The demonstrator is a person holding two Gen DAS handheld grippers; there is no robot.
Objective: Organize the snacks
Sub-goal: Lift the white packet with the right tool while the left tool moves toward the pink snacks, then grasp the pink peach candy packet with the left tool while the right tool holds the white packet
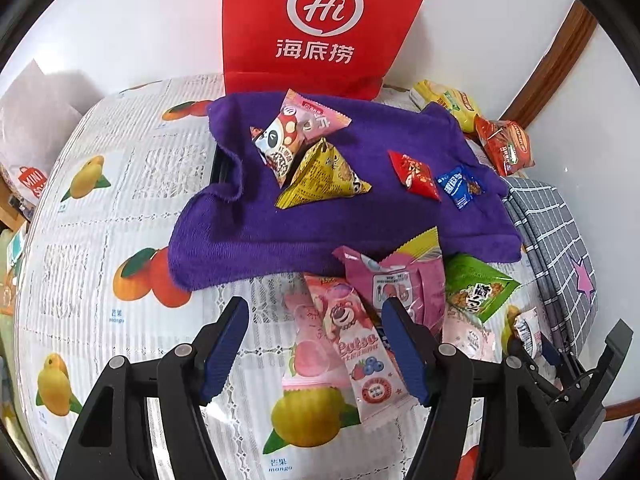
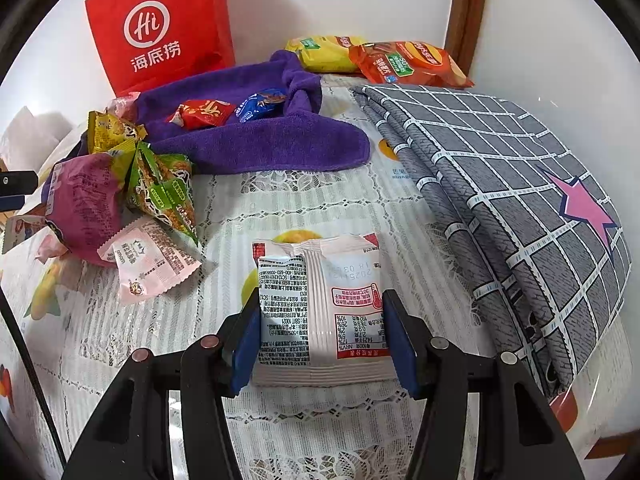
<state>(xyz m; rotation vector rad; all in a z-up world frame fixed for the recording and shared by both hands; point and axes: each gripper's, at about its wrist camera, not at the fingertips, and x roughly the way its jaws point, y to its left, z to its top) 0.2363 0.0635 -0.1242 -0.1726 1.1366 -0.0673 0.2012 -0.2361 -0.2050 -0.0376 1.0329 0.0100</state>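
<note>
The right gripper [image 2: 320,336] blocks the lower edges of the white snack packet [image 2: 318,280] clamped between its 2 pads, near the table's [image 2: 280,200] front edge. The left gripper [image 1: 316,344] is wide apart, empty, above a pink packet [image 1: 340,332].

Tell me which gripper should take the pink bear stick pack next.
Left. The left gripper is open with the pink bear stick pack lying right between its fingers, while the right gripper is already shut on a white snack packet.
</note>
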